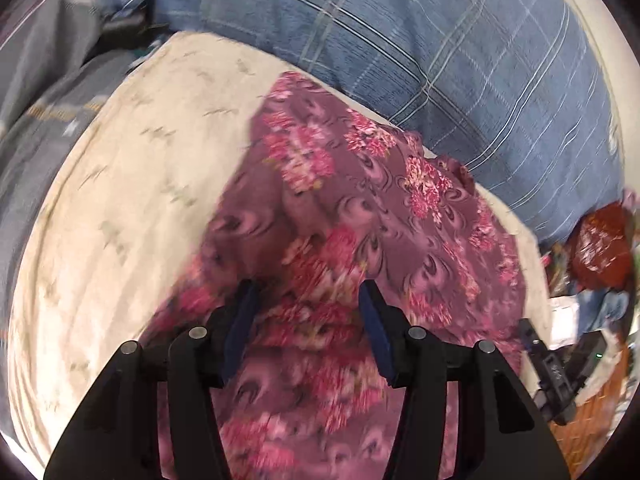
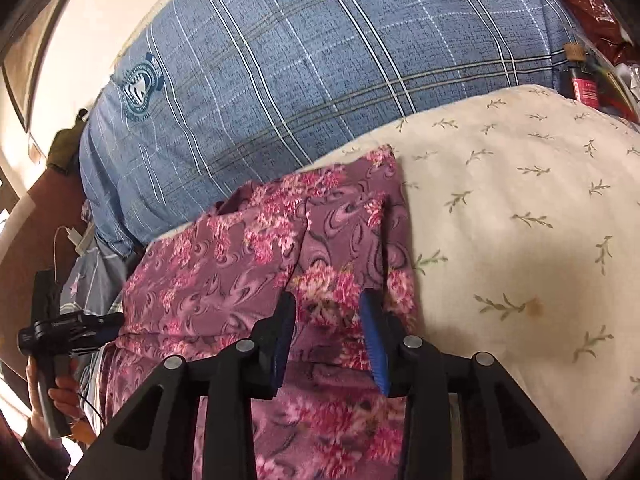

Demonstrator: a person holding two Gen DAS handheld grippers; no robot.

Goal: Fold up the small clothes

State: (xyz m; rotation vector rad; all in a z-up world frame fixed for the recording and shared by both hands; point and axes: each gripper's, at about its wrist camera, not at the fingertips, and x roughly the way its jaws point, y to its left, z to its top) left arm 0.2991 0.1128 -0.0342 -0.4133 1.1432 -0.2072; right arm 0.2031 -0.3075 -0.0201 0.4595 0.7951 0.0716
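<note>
Lying on a cream sprigged sheet (image 2: pixel 520 200) beside a blue plaid pillow (image 2: pixel 280 80), floral garment (image 2: pixel 224 264); both tools gape.

Thin, soft cloth for the floral garment (image 2: pixel 224 272), matt, purple with pink flowers, creased at the folded edge. Cream cloth on the cushion (image 2: pixel 520 208), matt, slightly rough, printed with small green sprigs. Woven blue checked cloth on the pillow (image 2: pixel 300 80) in the upper middle, a bit coarse, with an embroidered badge. Black matt plastic on the right gripper (image 2: pixel 328 312), bright metal pins, blue ribbed pads. Glossy crinkled red plastic bag (image 2: pixel 584 4), upper right.
</note>
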